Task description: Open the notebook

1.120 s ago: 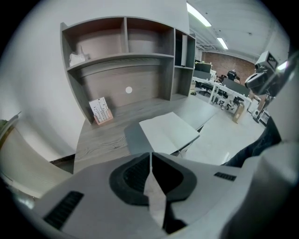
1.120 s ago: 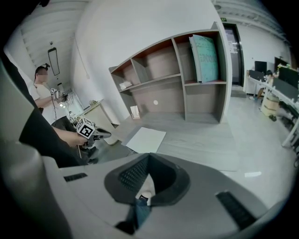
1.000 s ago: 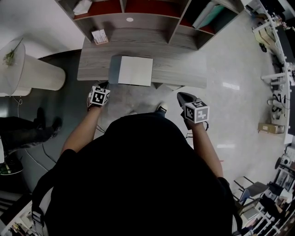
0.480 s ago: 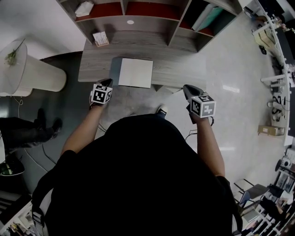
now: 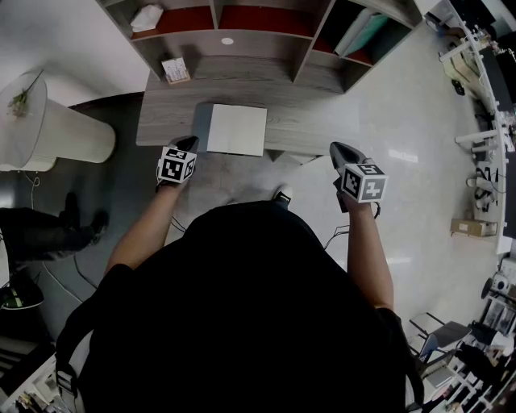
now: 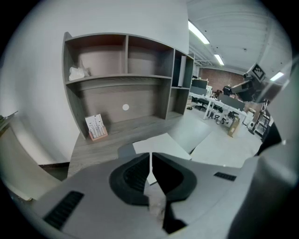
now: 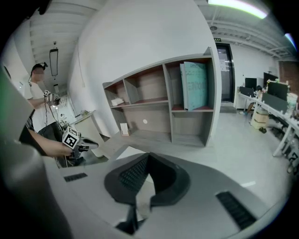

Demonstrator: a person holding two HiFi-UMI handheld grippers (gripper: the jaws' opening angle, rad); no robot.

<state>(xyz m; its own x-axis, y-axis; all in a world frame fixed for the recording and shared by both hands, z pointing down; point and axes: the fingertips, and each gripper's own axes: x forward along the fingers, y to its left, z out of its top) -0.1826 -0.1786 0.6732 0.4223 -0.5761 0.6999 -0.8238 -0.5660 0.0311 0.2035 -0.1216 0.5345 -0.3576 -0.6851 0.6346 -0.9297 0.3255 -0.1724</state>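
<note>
A closed white notebook (image 5: 236,129) with a grey spine lies flat on the grey wooden desk (image 5: 161,121), near its front edge. My left gripper (image 5: 186,143) hovers at that edge, just left of the notebook, with its jaws pressed together and nothing between them. In the left gripper view the shut left gripper (image 6: 150,158) points at the notebook (image 6: 161,144). My right gripper (image 5: 337,149) hangs off the desk's right front corner, over the floor, apart from the notebook. Its jaws meet in the right gripper view (image 7: 148,158), empty, with the notebook (image 7: 125,152) beyond them.
A cubby shelf unit (image 5: 234,32) rises behind the desk, holding a teal book (image 5: 367,28) and a crumpled white thing (image 5: 145,14). A small card stand (image 5: 175,67) sits at the desk's back left. A white round stand (image 5: 48,125) is to the left. A person (image 7: 35,88) stands further left.
My right gripper has drifted right and a little up in the head view, away from the body. My left gripper has edged slightly toward the desk. The notebook has not moved.
</note>
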